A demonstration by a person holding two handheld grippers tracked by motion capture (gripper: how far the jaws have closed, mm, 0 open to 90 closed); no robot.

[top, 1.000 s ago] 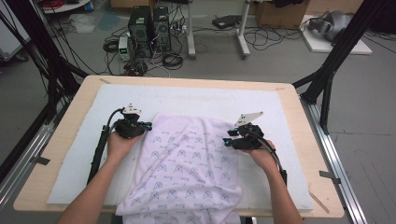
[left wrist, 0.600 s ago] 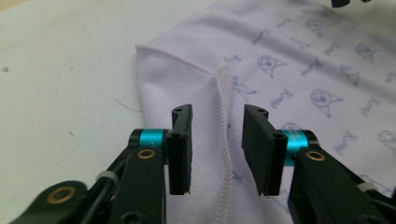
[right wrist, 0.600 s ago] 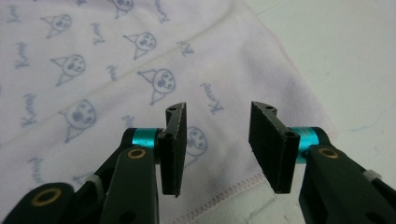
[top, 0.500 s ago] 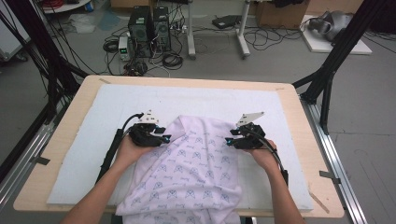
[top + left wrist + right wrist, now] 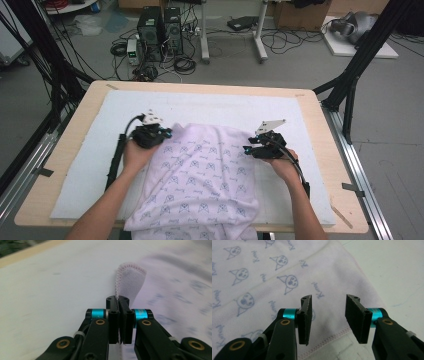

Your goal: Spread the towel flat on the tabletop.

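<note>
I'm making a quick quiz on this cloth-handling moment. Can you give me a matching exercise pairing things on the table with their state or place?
Column one:
1. left tongs
2. right tongs
3. printed cloth
4. white mat

Column two:
A. spread under the cloth, covering the tabletop
B. open above a stitched hem
C. hanging over the table's near edge
D. shut on a cloth corner

Pairs: 1-D, 2-B, 3-C, 4-A
</note>
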